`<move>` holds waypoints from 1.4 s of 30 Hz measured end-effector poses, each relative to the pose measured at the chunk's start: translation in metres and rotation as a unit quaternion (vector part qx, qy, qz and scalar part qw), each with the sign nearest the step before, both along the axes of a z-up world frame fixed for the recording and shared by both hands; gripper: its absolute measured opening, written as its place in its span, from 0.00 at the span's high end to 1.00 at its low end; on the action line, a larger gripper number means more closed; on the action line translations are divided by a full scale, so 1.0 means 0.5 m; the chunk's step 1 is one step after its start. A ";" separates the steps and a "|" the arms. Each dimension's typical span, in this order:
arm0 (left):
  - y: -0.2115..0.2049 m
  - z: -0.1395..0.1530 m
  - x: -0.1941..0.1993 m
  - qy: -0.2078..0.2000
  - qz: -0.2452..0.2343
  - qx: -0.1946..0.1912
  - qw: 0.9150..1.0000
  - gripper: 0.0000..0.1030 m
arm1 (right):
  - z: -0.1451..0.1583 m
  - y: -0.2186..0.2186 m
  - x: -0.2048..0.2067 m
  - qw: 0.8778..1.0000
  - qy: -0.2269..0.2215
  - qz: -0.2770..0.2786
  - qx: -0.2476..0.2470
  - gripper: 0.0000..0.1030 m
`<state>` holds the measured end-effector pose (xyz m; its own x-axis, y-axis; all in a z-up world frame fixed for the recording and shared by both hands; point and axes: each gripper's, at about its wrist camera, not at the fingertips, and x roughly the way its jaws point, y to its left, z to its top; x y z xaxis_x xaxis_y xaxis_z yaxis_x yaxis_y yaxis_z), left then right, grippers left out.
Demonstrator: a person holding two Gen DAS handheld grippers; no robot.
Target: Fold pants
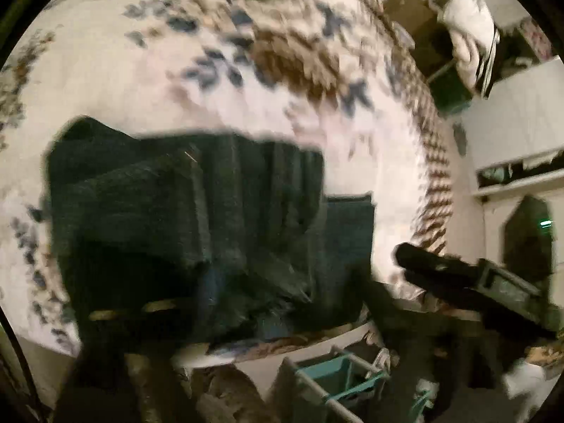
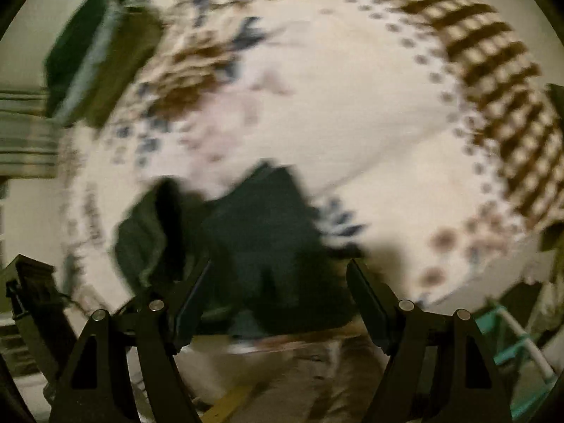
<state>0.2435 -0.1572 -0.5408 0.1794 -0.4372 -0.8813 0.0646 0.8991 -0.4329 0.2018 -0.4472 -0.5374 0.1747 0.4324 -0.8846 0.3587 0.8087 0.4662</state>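
Note:
Dark pants (image 1: pixel 197 225) lie bunched and partly folded on a white bedspread (image 1: pixel 105 70) with blue and brown flowers. In the left wrist view the cloth fills the lower middle and hides my left gripper's fingers; cloth hangs right at the camera. My right gripper shows in that view (image 1: pixel 458 275) to the right of the pants, above the bed's edge. In the right wrist view my right gripper (image 2: pixel 278 271) is open, with its fingers (image 2: pixel 366 296) wide apart just before the near edge of the pants (image 2: pixel 253 232). Both views are blurred.
The bed's near edge (image 1: pixel 282 345) runs below the pants. A teal and white rack (image 1: pixel 338 380) stands on the floor beside it and also shows in the right wrist view (image 2: pixel 511 331). White furniture (image 1: pixel 521 112) and piled laundry (image 1: pixel 465 24) stand at the right.

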 end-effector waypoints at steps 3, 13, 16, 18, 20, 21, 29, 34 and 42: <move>0.079 0.056 -0.016 -0.029 0.045 0.016 0.998 0.03 | -0.007 0.053 0.027 0.999 -0.009 0.034 0.042 0.14; 0.311 -0.025 -0.032 0.019 0.156 0.144 0.977 0.03 | -0.162 0.209 0.106 0.993 0.028 0.103 0.052 0.52; 0.346 -0.028 -0.035 0.019 0.167 0.159 0.973 0.03 | -0.106 0.232 0.087 0.995 -0.004 0.101 0.026 0.75; 0.359 -0.029 -0.034 0.020 0.174 0.157 0.972 0.03 | -0.048 0.222 0.064 0.995 -0.026 0.090 0.010 0.76; 0.360 -0.026 -0.029 0.019 0.174 0.146 0.974 0.03 | 0.008 0.184 0.033 0.996 -0.040 0.072 -0.018 0.76; 0.356 -0.026 -0.025 0.020 0.173 0.143 0.974 0.03 | 0.024 0.153 0.021 0.997 -0.038 0.058 -0.025 0.76; 0.235 -0.071 0.033 0.033 0.124 0.090 0.988 0.03 | -0.023 -0.100 -0.057 0.997 0.020 -0.045 -0.053 0.75; 0.136 -0.158 0.102 0.072 0.075 0.066 0.992 0.04 | -0.097 -0.118 -0.038 0.996 0.037 -0.029 -0.078 0.46; 0.111 -0.159 0.107 0.058 0.039 0.027 0.997 0.55 | -0.110 -0.176 -0.093 0.992 0.036 -0.116 -0.018 0.13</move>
<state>0.2970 -0.1015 -0.6201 0.1057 -0.3774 -0.9200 -0.0540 0.9216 -0.3843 0.1551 -0.5354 -0.5924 0.2009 0.3558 -0.9127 0.5691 0.7160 0.4044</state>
